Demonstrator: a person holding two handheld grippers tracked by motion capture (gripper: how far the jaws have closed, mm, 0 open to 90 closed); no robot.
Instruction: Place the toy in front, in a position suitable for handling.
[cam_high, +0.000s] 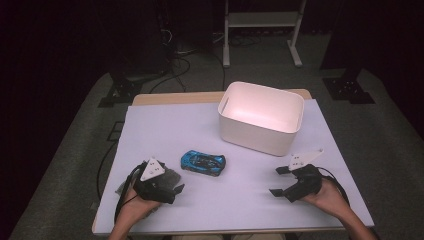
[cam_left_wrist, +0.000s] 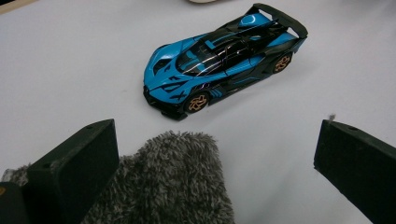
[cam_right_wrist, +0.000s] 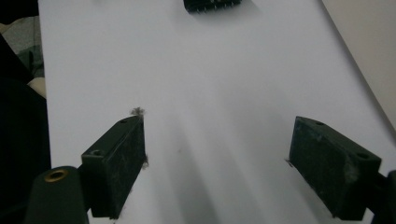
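Standing wide open on the left gripper (cam_left_wrist: 215, 158), with the grey fuzzy cloth (cam_left_wrist: 173, 182) lying on the table between the jaws and nothing pinching it yet

Hovering just over that cloth (cam_high: 167, 177), near the front left edge of the table (cam_high: 240, 210)

Gaping wide on the right gripper (cam_right_wrist: 217, 168) too, holding nothing, just bare white table under it

Waiting at the front right (cam_high: 282, 182), well apart from everything

Sitting on its wheels just past the cloth, the little blue toy car (cam_left_wrist: 224, 58), not touched

Standing empty at the back right, the white bin (cam_high: 261, 117)

Looking like the very start: nothing picked up, nothing in the bin, cloth and car probably both left to go in
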